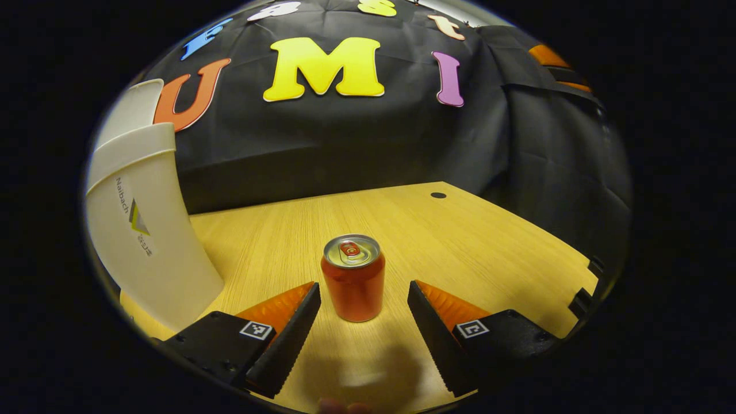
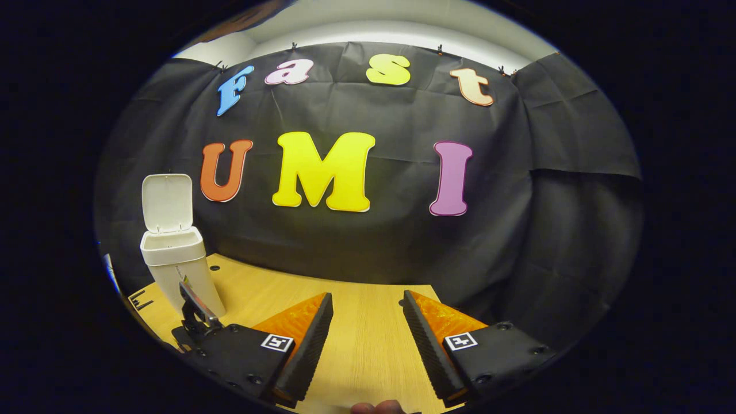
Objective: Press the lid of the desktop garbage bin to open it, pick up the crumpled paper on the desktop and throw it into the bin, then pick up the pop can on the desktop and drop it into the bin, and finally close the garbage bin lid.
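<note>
Here, left gripper view, counts: one pop can, one garbage bin and one wooden desktop were seen.
Left gripper: its two fingers were held spread wide, with nothing pinched; the can stood in the gap just ahead of the tips, touched by neither.
Can, axis: it stood upright on the desktop, long axis vertical, the pull-tab end turned up.
Bin: its pale body was seen at the left edge, near the can but apart from it; a dark round hole was seen in the desktop near the far edge.
Right gripper view, counts: one bin with one lid was seen.
Lid: it was raised, standing upright behind the open mouth.
Bin, axis: it stood upright at the far left of the desktop, long axis vertical.
Right gripper: its fingers were likewise held apart over bare wood, gripping nothing.
Hand: a fingertip was glimpsed at the bottom edge.
</note>
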Available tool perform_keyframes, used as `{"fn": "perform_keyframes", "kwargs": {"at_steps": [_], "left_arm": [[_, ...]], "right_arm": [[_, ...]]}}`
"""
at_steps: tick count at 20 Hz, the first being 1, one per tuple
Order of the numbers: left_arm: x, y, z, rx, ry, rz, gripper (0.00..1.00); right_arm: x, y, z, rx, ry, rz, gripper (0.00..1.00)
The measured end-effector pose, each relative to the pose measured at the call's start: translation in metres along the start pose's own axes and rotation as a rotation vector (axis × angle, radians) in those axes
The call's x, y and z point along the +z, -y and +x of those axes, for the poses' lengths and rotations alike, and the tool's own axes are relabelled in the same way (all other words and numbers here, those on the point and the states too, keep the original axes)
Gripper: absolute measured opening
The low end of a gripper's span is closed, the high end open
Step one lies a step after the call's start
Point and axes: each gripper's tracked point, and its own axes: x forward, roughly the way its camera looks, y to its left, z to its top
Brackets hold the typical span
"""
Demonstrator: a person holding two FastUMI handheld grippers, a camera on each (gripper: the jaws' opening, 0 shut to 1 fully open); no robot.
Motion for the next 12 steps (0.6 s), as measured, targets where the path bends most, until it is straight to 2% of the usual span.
{"fn": "perform_keyframes", "kwargs": {"at_steps": [5,12], "left_arm": [[-0.012,-0.015,0.030,0.047,-0.040,-0.030,1.00],[-0.009,-0.010,0.051,0.036,-0.036,0.007,0.99]], "right_arm": [[-0.016,0.012,-0.003,-0.024,-0.047,-0.019,0.80],[-0.030,0.006,-0.013,-0.011,-0.088,-0.038,0.80]]}}
